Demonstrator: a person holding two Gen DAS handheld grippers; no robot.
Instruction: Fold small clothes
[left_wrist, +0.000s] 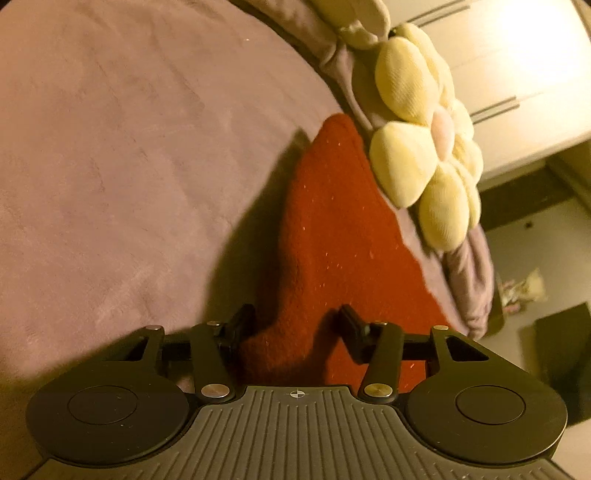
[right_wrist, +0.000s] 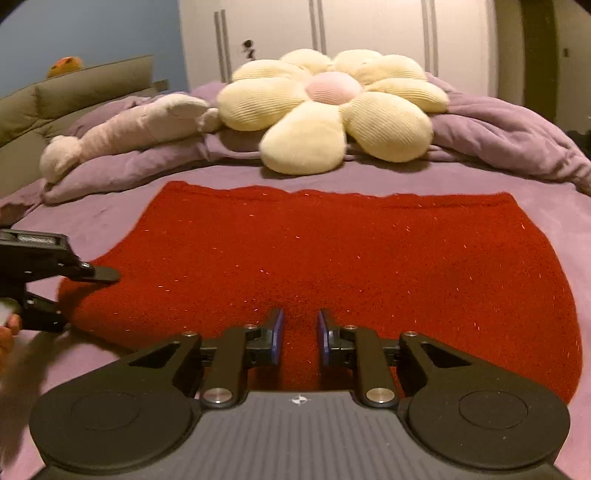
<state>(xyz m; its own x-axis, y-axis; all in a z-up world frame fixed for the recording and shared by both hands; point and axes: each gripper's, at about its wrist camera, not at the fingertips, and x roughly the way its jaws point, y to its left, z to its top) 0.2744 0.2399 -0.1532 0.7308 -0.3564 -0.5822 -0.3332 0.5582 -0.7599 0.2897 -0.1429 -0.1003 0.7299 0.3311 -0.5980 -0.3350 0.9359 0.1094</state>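
A red knitted garment (right_wrist: 332, 251) lies spread flat on the purple bed cover (right_wrist: 406, 177). My right gripper (right_wrist: 300, 332) is open, its blue pads a little apart over the garment's near edge. My left gripper (left_wrist: 293, 325) is open, its jaws either side of a raised fold at the garment's (left_wrist: 332, 229) edge. In the right wrist view the left gripper (right_wrist: 88, 291) shows at the garment's left edge, its upper finger above the cloth and its lower one at the edge.
A yellow flower-shaped cushion (right_wrist: 332, 107) and a pale plush toy (right_wrist: 129, 125) lie on a bunched purple duvet (right_wrist: 517, 136) beyond the garment. White wardrobe doors (right_wrist: 369, 29) stand behind. The bed cover stretches out to the left (left_wrist: 129, 166).
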